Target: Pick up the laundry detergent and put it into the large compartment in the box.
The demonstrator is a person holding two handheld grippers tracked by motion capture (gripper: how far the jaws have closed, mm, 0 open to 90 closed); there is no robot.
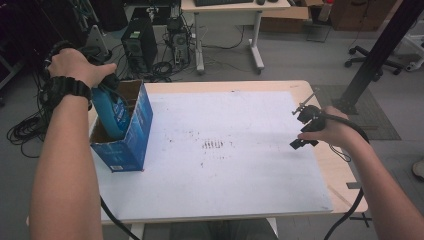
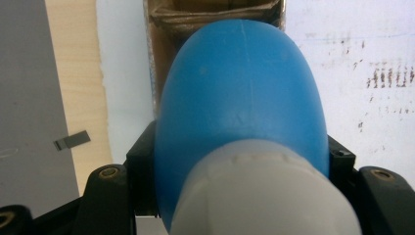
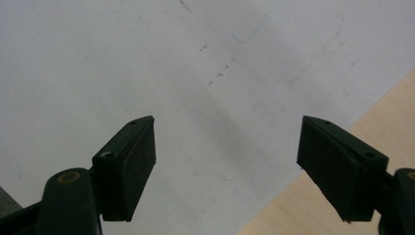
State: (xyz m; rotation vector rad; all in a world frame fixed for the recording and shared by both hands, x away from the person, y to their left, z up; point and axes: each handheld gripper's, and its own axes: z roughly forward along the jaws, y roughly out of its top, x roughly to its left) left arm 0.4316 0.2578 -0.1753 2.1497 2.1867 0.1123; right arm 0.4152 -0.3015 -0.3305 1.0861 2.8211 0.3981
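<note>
A blue plastic bottle (image 1: 111, 114) with a white cap (image 2: 264, 196) hangs partway down inside an open blue cardboard box (image 1: 131, 145) at the table's left edge. My left gripper (image 1: 102, 82) is shut on the bottle near its cap end, its black pads (image 2: 142, 166) pressed on both sides. In the left gripper view the bottle (image 2: 242, 93) points down into the brown inside of the box (image 2: 169, 24). My right gripper (image 1: 304, 131) rests at the table's right side, open, with nothing between its pads (image 3: 134, 161), over the white sheet (image 3: 147, 63).
A white sheet (image 1: 225, 150) with dark scuff marks covers most of the wooden table (image 1: 345, 185). Behind the table stand a computer tower (image 1: 137, 42), cables, a desk and an office chair base (image 1: 372, 62). A black post (image 1: 380, 50) rises at the right.
</note>
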